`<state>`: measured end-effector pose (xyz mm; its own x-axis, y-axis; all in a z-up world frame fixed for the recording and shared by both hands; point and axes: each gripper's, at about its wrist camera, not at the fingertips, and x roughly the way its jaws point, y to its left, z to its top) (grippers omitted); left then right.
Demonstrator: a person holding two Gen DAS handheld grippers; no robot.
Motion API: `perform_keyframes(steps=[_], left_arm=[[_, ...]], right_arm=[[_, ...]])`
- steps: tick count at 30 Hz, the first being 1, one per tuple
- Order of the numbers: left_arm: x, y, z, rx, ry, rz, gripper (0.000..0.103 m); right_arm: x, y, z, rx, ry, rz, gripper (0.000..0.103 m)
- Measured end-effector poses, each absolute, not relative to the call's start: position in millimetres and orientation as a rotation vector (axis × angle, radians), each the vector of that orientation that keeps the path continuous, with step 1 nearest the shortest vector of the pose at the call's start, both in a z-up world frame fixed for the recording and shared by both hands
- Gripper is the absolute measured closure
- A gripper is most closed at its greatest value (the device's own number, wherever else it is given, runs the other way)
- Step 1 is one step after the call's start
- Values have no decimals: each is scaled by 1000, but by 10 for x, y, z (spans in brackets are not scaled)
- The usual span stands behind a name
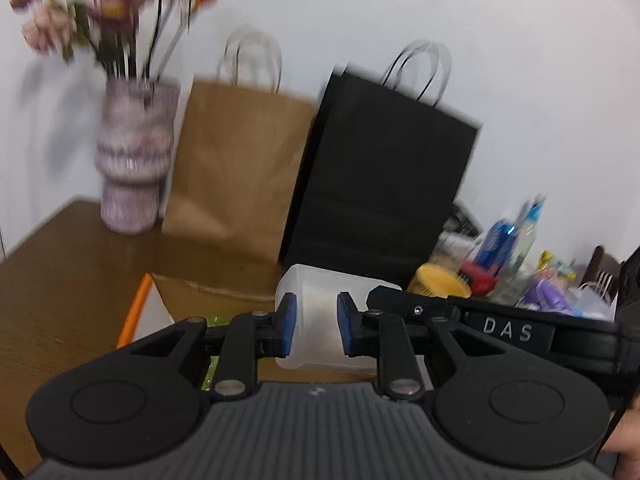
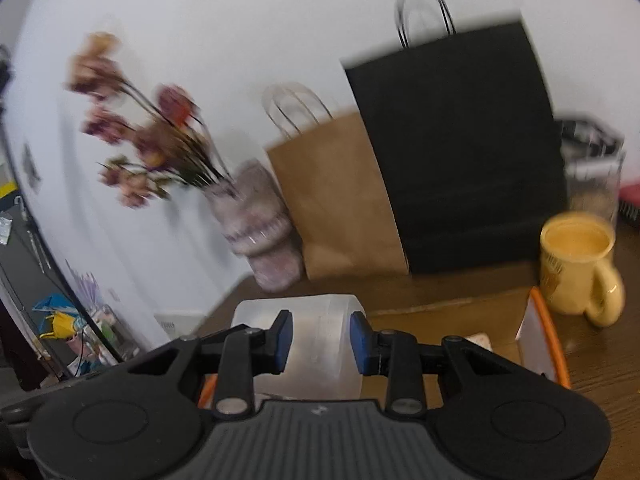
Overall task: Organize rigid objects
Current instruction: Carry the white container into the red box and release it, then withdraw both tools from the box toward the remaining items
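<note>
A translucent white plastic container point(image 1: 320, 320) lies on its side between the blue pads of my left gripper point(image 1: 317, 329), which is shut on it. The same container point(image 2: 320, 344) sits between the pads of my right gripper point(image 2: 321, 342), which also grips it. Both hold it above a cardboard box with an orange edge point(image 1: 136, 312); the box also shows in the right wrist view point(image 2: 548, 336). The right gripper's black body point(image 1: 500, 328) reaches in from the right in the left wrist view.
A brown paper bag point(image 1: 240, 168) and a black paper bag point(image 1: 384, 184) stand against the wall. A purple vase with flowers point(image 1: 132, 160) is at the back left. A yellow mug point(image 2: 576, 264) and assorted clutter point(image 1: 520, 264) sit on the wooden table point(image 1: 60, 280).
</note>
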<state>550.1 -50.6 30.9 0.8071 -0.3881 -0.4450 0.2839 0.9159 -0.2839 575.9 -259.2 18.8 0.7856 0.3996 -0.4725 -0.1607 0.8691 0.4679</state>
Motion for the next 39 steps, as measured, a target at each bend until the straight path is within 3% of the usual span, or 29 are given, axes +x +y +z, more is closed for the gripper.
perform_keyframes(steps=[11, 25, 29, 33, 39], left_arm=[[6321, -647, -269, -208, 869, -309, 85], [6401, -698, -156, -128, 943, -269, 82], [6159, -687, 112, -77, 872, -244, 69], [5779, -642, 447, -22, 733, -196, 33], [5153, -588, 843, 29, 565, -189, 32]], right_arm=[[6567, -2581, -479, 397, 915, 247, 73], [6622, -2523, -419, 342, 928, 221, 73], [6404, -2497, -98, 302, 879, 213, 66], [6033, -2487, 306, 233, 815, 204, 59], [5415, -2444, 681, 133, 668, 181, 49]])
